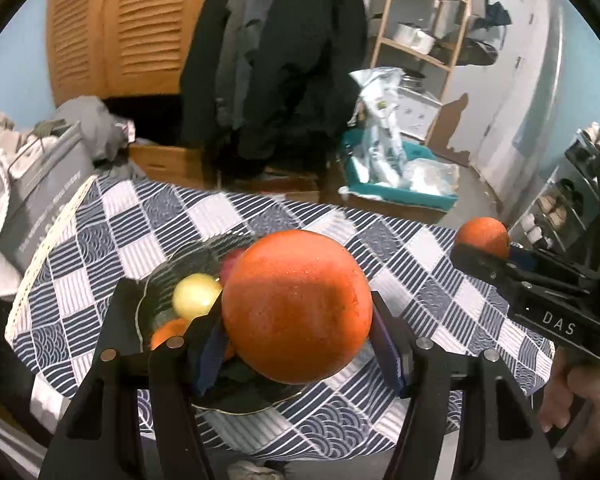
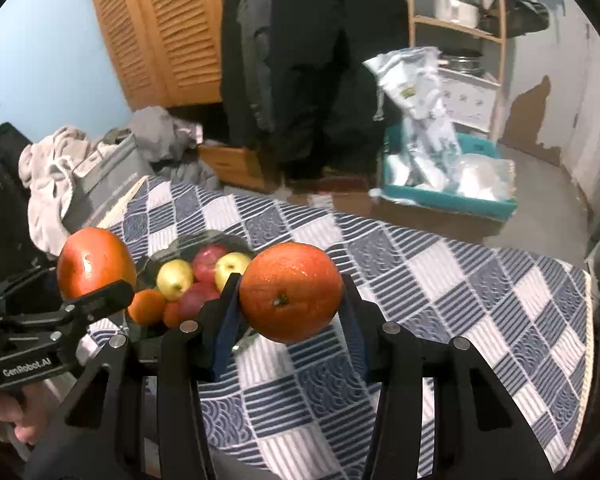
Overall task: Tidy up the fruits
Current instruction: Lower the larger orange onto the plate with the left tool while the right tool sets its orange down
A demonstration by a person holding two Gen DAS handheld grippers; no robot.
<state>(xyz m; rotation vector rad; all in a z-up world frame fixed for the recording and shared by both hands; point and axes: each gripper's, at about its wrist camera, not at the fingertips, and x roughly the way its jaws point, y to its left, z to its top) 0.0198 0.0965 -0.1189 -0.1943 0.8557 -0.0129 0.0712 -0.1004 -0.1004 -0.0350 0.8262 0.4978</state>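
I've got an orange in each set of tongs. Left tongs (image 1: 296, 320) clamp the bigger orange (image 1: 296, 306) between the blue pads; it hangs just above the near rim of the dark glass bowl (image 1: 156, 280). Right tongs (image 2: 290, 312) are closed on the smaller orange (image 2: 291, 292), which is to the right of the bowl, over the checked cloth (image 2: 440, 280) on the worktop.

The bowl already holds yellow apples (image 2: 175, 278), red apples (image 2: 208, 266) and a small orange (image 2: 146, 306), so it's crowded. My read: the step is dropping both oranges in.

To do it well I'd go one at a time, left first. Lower until the fruit is nearly touching the pile, aim for the near gap, then let go, so nothing rolls out. Keep the right tongs out of the way until the left ones are clear.
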